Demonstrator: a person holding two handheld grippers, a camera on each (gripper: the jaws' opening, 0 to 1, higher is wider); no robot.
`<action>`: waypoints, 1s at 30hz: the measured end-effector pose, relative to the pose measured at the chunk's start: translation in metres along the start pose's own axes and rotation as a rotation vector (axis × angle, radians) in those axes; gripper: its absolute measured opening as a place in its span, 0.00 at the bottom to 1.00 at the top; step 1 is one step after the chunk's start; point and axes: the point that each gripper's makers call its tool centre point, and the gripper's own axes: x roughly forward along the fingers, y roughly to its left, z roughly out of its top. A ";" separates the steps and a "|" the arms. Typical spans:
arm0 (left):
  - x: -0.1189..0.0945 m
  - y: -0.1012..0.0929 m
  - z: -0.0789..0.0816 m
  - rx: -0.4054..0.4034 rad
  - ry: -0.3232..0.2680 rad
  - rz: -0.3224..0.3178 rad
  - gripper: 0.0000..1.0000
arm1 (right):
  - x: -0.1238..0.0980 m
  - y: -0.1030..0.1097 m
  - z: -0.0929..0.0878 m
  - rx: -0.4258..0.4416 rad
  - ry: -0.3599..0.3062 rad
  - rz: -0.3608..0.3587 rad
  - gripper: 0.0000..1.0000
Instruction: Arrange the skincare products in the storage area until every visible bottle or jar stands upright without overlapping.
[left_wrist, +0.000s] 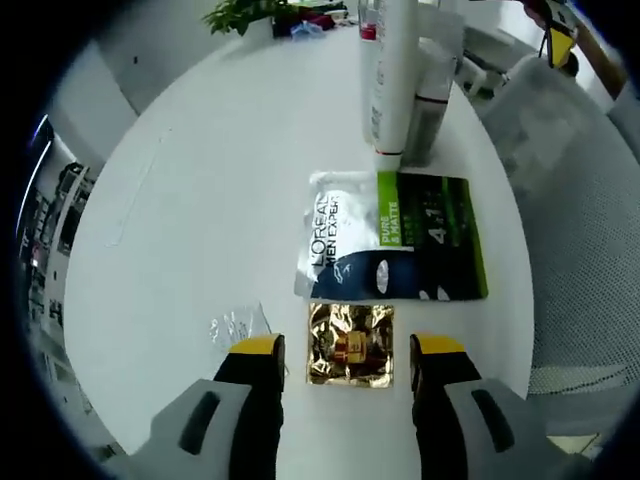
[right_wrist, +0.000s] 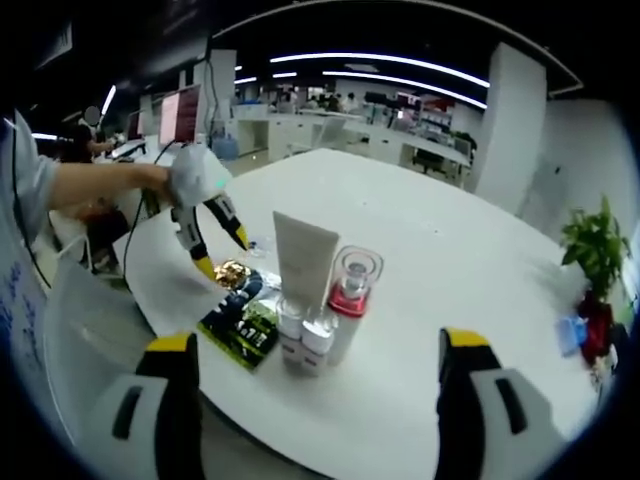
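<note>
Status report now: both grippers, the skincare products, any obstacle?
Left gripper open, low over gold sachet. Right gripper open, holding nothing. Tube and bottle upright, close together; L'Oreal packet lying flat. No obstacle seen.

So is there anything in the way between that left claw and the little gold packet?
Nothing visible. The gold sachet lies flat on the white table, just ahead of the open left gripper and in line with the gap between its jaws. The L'Oreal pouch and the white tube lie beyond it.
</note>
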 end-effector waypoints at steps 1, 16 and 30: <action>-0.001 0.000 0.000 -0.006 -0.004 0.002 0.49 | 0.000 0.000 0.001 -0.002 -0.002 0.001 1.00; -0.041 -0.017 0.012 -0.140 -0.126 0.118 0.63 | 0.000 -0.002 0.005 -0.017 -0.021 0.027 1.00; -0.077 -0.026 0.010 -0.295 -0.217 0.265 0.82 | -0.005 -0.001 0.005 -0.028 -0.028 0.034 1.00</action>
